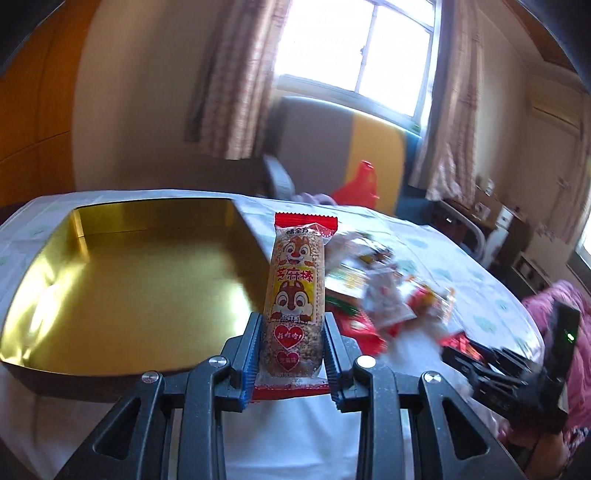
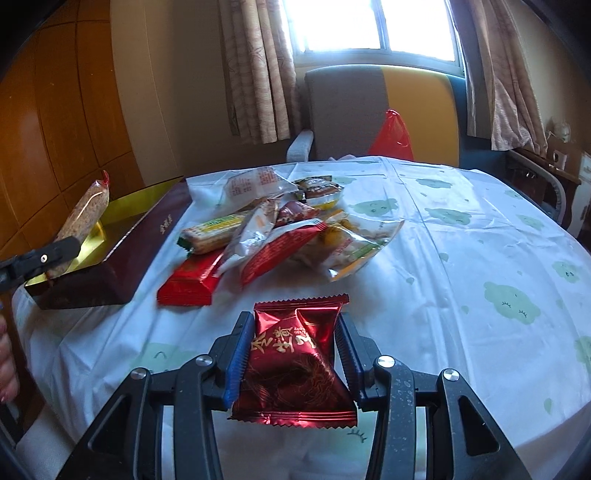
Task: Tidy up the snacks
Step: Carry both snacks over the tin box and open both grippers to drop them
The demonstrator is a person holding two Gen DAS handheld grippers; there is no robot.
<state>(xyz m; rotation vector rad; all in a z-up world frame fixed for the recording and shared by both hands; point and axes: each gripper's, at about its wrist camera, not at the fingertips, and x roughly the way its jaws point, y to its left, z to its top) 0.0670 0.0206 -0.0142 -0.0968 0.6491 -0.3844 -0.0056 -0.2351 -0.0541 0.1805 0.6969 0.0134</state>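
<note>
My left gripper (image 1: 291, 354) is clamped on a sesame stick pack (image 1: 295, 291) with chipmunk print, standing upright between the jaws, in front of the gold-lined box (image 1: 122, 280), which looks empty. My right gripper (image 2: 291, 354) is clamped on a dark red foil snack packet (image 2: 295, 365), held above the cloud-print tablecloth (image 2: 461, 258). The snack pile (image 2: 280, 229) lies mid-table, just beside the box's maroon wall (image 2: 122, 254). Red plastic bag (image 2: 391, 136) sits at the far edge by the chair (image 2: 347, 107).

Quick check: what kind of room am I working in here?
Most likely a room in a home: a curtained window, an upholstered chair behind the table with its cloud-print cloth, and wood wall panels.
</note>
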